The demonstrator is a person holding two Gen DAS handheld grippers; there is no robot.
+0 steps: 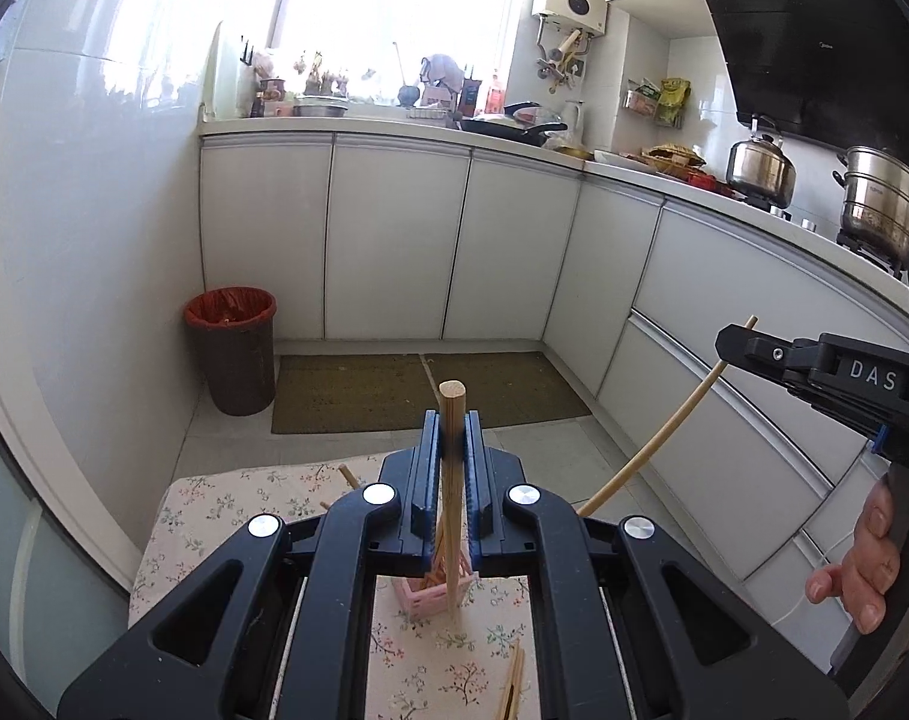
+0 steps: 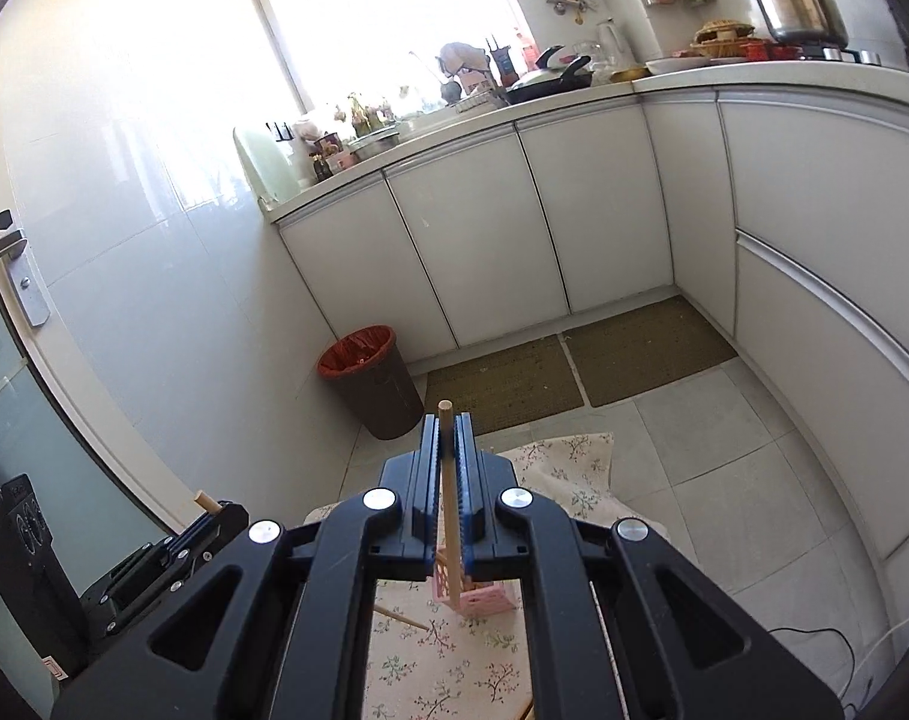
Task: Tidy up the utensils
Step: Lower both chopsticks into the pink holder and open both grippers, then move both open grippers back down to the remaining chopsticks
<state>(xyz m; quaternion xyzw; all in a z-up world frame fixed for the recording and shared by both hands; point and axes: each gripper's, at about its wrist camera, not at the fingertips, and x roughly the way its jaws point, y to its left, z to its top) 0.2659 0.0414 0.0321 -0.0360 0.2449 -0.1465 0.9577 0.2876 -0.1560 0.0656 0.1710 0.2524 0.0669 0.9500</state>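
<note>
The left gripper (image 1: 452, 450) is pinching one wooden chopstick (image 1: 452, 414) above the pink basket (image 1: 421, 597). The right gripper (image 2: 448, 444) is pinching another chopstick (image 2: 447, 480) over that basket, on the floral-clothed table (image 1: 214, 504).

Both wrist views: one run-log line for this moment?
left gripper: shut on chopstick | right gripper: shut on second chopstick | pink holder: below on floral cloth | loose chopsticks: on cloth

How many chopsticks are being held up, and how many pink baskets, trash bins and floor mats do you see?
Held chopsticks: 2
Pink basket: 1
Trash bin: 1
Floor mats: 2
Total: 6
</note>
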